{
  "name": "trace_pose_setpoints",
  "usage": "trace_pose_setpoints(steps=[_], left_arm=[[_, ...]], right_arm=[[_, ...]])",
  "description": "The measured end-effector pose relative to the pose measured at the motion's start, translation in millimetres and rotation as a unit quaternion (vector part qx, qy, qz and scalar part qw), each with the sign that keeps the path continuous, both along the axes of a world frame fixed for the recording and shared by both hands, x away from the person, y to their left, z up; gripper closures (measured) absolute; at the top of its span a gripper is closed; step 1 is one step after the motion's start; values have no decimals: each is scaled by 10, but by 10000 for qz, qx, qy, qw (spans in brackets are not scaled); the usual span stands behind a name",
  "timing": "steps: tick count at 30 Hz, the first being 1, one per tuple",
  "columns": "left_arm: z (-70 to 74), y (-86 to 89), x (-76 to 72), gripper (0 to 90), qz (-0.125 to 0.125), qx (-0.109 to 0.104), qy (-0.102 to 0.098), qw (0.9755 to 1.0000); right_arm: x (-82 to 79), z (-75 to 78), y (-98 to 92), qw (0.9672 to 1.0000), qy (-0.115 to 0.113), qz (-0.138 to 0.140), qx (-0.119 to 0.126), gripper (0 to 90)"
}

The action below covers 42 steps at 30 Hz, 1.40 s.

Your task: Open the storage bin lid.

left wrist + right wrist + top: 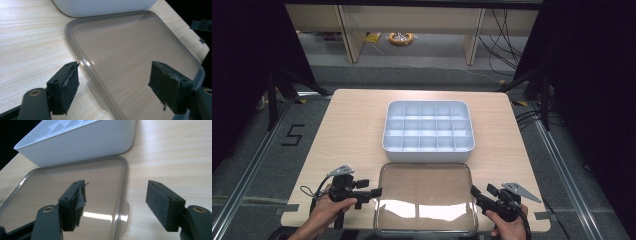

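A clear lid is laid flat at the worktop's six o'clock edge, its near rim cut off. A white divided tray is set just beyond, toward twelve. The left hand-held gripper and right hand-held gripper are held wide, astride the lid's side edges.

A pale wooden table fills the centre of the frame on a grey floor. At top centre an orange coil lies between wooden furniture legs; black cables trail at upper right, and a "5" marking sits at left.
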<state>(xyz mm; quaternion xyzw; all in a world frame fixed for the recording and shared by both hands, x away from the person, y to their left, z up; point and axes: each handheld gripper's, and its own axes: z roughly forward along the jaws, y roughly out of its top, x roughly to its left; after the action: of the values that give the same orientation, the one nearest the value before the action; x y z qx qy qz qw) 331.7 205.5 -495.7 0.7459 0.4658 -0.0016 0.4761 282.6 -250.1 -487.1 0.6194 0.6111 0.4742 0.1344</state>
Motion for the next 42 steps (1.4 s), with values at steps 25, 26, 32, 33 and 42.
trace_pose_setpoints(steps=[25, 26, 32, 33, 42], left_arm=[[-7, 13, -284, 147, -412, -178, -294, 9986], [-9, 16, -297, 147, -441, -156, -299, 9985], [-23, 42, -398, 147, -463, -123, -293, 9984], [-23, 47, -413, 147, -458, -108, -286, 9985], [-23, 85, -517, 147, -425, -46, -275, 9987]], right_arm=[[-242, -3, 106, 9940, -453, 723, -682, 288], [-265, -4, 104, 9927, -464, 704, -862, 288], [-415, -9, 133, 9964, -185, 564, -606, 286], [-426, -23, 118, 9956, -228, 568, -716, 285], [-562, -53, 105, 9969, -55, 533, -568, 273]])
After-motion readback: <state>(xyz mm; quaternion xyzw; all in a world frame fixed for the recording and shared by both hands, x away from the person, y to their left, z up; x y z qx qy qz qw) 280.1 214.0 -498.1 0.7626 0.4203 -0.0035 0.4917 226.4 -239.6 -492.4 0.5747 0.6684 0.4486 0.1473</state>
